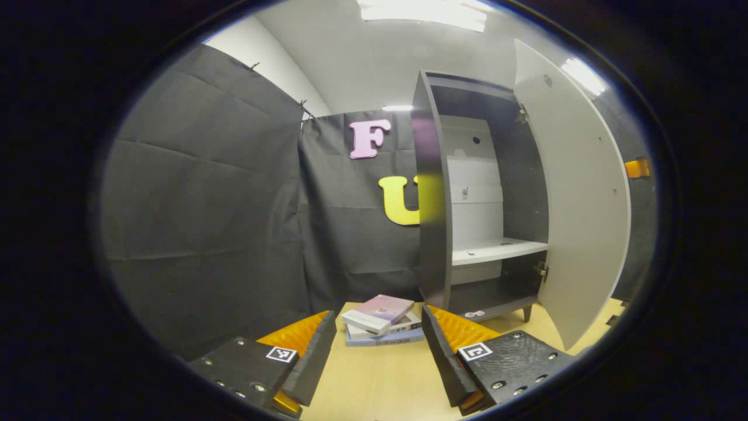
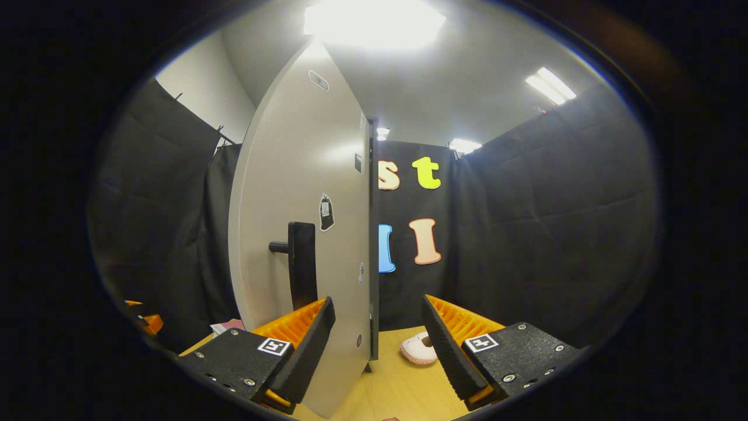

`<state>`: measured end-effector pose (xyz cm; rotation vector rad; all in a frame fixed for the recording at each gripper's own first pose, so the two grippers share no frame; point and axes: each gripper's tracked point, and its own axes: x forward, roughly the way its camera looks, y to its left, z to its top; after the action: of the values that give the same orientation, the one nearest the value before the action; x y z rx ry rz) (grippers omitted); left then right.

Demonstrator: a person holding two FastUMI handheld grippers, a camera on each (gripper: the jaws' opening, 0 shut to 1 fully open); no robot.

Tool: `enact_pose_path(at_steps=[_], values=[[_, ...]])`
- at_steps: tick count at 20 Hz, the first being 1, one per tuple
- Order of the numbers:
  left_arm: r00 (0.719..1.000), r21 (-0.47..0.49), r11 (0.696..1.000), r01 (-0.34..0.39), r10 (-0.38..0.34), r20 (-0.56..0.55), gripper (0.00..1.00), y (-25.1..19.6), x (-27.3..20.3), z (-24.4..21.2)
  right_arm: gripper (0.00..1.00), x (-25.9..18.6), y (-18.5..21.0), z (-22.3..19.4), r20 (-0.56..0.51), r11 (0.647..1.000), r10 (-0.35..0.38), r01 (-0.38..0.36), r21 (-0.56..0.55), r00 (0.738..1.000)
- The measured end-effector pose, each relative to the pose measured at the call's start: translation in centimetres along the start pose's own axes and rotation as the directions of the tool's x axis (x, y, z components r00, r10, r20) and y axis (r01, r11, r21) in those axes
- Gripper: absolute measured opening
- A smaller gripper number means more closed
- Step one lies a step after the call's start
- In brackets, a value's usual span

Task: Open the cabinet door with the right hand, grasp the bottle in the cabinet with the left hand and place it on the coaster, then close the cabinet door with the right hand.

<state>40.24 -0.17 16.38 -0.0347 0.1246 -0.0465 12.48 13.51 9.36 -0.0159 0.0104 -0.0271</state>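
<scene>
The left gripper [image 1: 377, 356] is held released over the pale wooden worktop [image 1: 380, 386], with stacked flat books [image 1: 383, 320] seen beyond. The right gripper [image 2: 378, 345], likewise released, is held just beside the smooth door [image 2: 304, 234] and its bar handle [image 2: 302, 263]. The dark cabinet [image 1: 467, 199] is stood open; its white shelf [image 1: 497, 250] is seen bare.
</scene>
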Motion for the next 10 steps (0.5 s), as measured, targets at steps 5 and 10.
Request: enact_pose_path(at_steps=[5, 10], values=[[1.0, -0.008, 1.0, -0.017, 0.017, -0.01, 0.84, 2.5, 0.2, -0.8, 0.92, 0.4, 3.3, -0.1, -0.004, 0.999, 0.032, -0.032, 0.015, 0.999], [0.999, -0.008, 0.999, -0.047, 0.047, -0.014, 0.84, 5.1, 0.0, -1.4, 0.93, 1.4, 6.0, -0.6, -0.019, 0.998, 0.058, -0.057, 0.007, 0.998]])
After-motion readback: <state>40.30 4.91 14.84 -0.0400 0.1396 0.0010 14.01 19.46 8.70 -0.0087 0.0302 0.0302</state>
